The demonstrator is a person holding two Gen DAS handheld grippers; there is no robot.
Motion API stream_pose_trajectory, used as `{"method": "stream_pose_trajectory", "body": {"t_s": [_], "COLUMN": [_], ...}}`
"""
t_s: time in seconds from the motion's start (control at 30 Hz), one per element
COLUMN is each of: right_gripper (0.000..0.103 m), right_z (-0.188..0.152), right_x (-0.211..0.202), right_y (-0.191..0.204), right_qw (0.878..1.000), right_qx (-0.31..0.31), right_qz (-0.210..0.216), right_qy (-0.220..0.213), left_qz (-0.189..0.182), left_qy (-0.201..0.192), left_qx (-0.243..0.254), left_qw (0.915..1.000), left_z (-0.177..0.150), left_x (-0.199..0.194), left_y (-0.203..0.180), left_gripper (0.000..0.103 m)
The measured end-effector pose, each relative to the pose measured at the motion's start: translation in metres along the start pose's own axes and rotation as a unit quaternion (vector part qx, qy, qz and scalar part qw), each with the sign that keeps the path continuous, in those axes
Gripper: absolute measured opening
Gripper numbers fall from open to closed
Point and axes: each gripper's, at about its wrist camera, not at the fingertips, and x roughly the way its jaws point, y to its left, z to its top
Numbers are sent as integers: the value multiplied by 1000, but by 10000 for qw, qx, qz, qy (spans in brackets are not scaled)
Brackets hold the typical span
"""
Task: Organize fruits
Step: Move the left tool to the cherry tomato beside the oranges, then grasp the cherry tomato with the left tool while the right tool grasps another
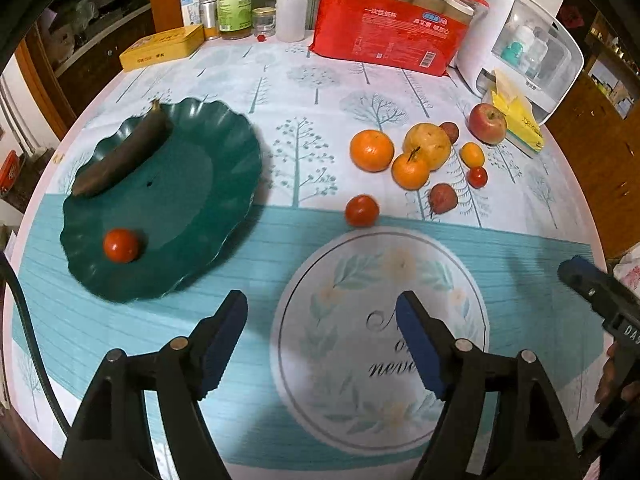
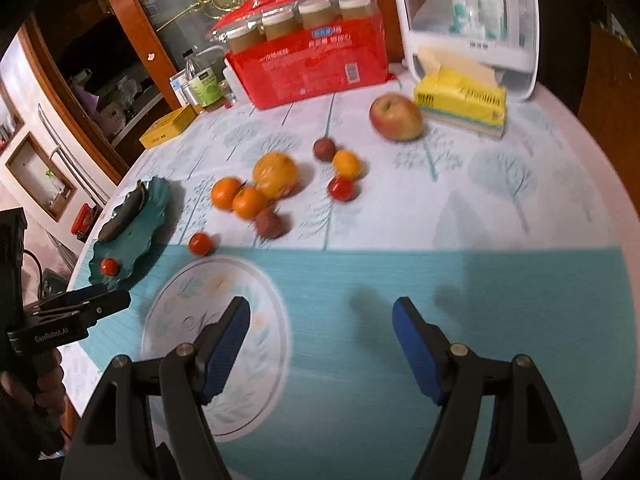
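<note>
Both the left gripper (image 1: 322, 338) and right gripper (image 2: 320, 344) have wide, empty jaws. The green plate (image 1: 192, 208) at ten o'clock holds a dark banana (image 1: 124, 156) and a tomato (image 1: 121, 245); the loose fruits (image 1: 416, 160) lie at one o'clock.

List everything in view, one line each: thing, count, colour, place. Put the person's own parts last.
plate: one, dark green, left on the table
banana: one, blackened, on the plate
tomatoes: three, red; one on the plate, two on the tablecloth
oranges: two, orange, mid-table
pear: one, yellow, behind the oranges
kumquat: one, orange-yellow, right of the pear
dark red fruits: two, beside the pile
apple: one, red, by the tissue pack
tissue pack: one, yellow, right
paper cup pack: one, red, back
tin: one, yellow, back left
left tool: open, empty
right tool: open, empty
</note>
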Motion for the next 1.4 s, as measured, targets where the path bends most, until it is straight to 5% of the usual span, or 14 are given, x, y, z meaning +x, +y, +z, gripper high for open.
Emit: {"method": "stream_pose_trajectory", "body": {"t_s": [0.5,0.87,1.0,1.1,1.4], "right_gripper": [74,74,66,60,37], "right_z": [79,78,75,73,69], "right_x": [31,87,108,118,134], "right_y": [-14,-9,-8,-9,-5], "right_qw": [9925,9895,9900,9906,9912], "right_qx": [-1117,-1241,-1263,-1246,-1302], "right_qz": [-188,-287,-316,-343,-112], "right_qy": [-452,-678,-539,-443,-231], "left_qz": [322,280,301,282,95], "left_qy": [-52,64,146,188,253], "left_qx": [399,125,163,171,150], "left_qw": [9987,9995,9993,9993,9995], "left_z": [60,70,69,68,64], "left_x": [30,67,85,92,102], "left_y": [-38,-30,-31,-32,-35], "left_gripper": [76,76,76,72,39]}}
